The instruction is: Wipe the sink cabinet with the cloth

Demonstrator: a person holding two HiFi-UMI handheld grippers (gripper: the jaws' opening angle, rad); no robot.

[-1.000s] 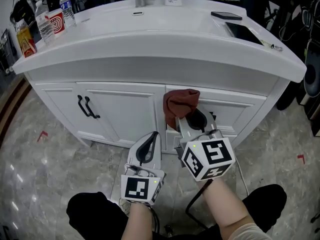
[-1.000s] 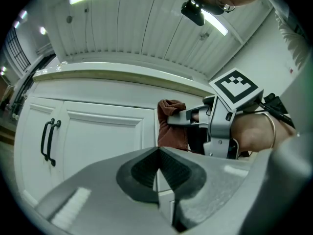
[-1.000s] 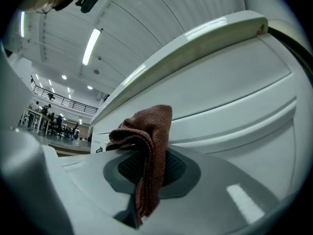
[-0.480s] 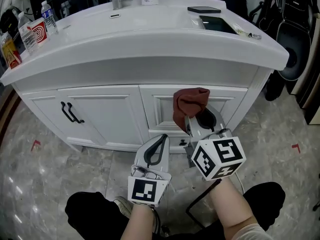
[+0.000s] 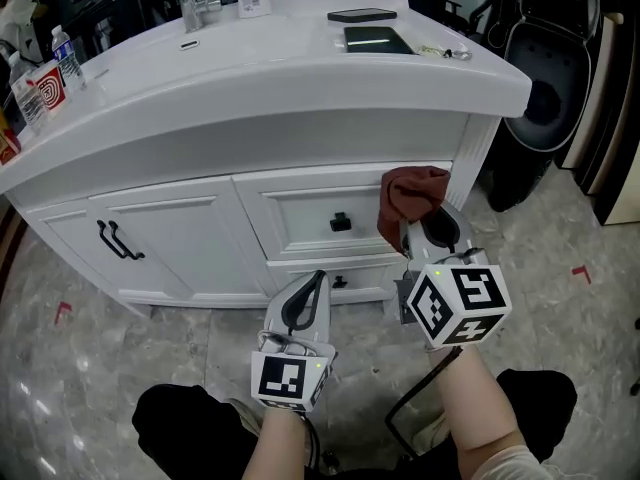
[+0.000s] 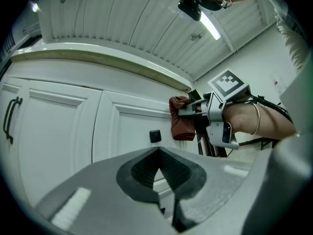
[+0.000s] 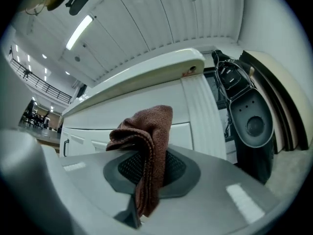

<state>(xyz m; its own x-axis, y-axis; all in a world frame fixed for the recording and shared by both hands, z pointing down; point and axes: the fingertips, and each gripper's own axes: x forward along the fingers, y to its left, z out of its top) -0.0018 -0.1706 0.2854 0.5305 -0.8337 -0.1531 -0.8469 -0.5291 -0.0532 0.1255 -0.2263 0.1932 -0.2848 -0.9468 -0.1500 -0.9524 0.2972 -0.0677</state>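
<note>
A brown cloth (image 5: 408,202) is bunched against the right end of the white sink cabinet's (image 5: 300,208) upper drawer front, near the fluted corner post. My right gripper (image 5: 425,230) is shut on the cloth (image 7: 146,146), which hangs folded between its jaws. The left gripper view shows the same cloth (image 6: 181,117) pressed to the cabinet face. My left gripper (image 5: 312,286) hovers low before the lower drawer, shut with nothing in it, left of the right one.
The drawer has a small black knob (image 5: 341,222); the left doors carry black handles (image 5: 118,241). On the countertop (image 5: 300,58) lie a phone (image 5: 361,14), a tablet, bottles and a faucet. A black chair (image 5: 540,78) stands right of the cabinet.
My right gripper has carried the cloth rightward along the drawer front, from left of the black knob to the cabinet's right end. The left gripper followed a little to the right.
</note>
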